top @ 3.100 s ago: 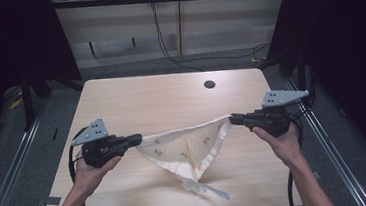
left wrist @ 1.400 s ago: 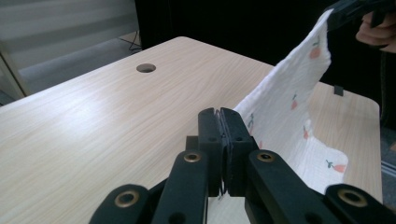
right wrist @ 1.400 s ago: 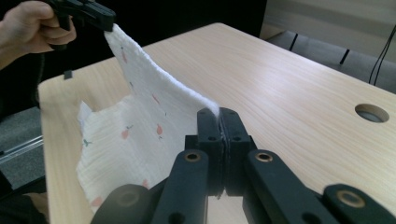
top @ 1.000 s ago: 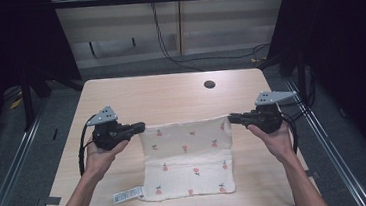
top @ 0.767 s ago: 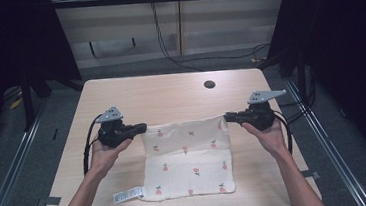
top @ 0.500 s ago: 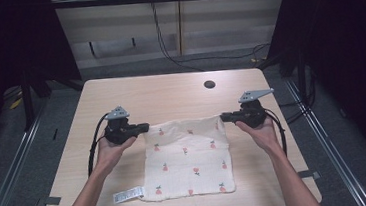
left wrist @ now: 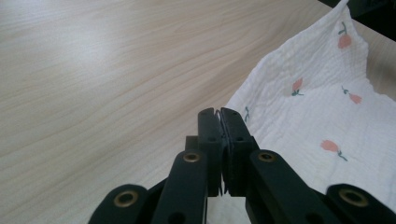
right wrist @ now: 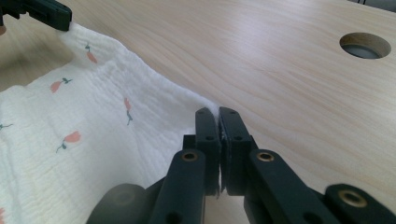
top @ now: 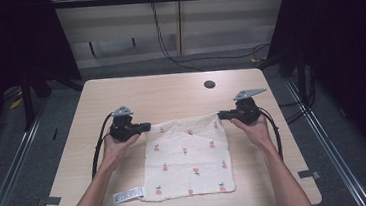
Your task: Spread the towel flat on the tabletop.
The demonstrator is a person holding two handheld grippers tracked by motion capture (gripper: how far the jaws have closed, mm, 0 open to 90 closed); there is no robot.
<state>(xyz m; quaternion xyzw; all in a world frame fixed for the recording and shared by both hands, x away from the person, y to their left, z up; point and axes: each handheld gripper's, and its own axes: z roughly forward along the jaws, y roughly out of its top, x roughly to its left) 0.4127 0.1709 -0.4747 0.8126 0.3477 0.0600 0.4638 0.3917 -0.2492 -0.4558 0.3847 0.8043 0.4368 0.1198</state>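
White label (top: 128,194) lies near the table's (top: 170,91) front edge, just left of the cloth (top: 188,160). Cloth spread flat on the table's near half, fruit print up, far edge lifted a little. Left gripper (top: 145,127) clamped on the cloth's far-left corner; right gripper (top: 220,114) clamped on the far-right corner. Both sit low, near the tabletop. Farther back, a round hole (top: 209,84) in the wood.

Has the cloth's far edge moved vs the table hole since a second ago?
Yes. The cloth's far edge, pinched by both tools, sits nearer the table hole, shifted away from the person; its near edge stays roughly put.
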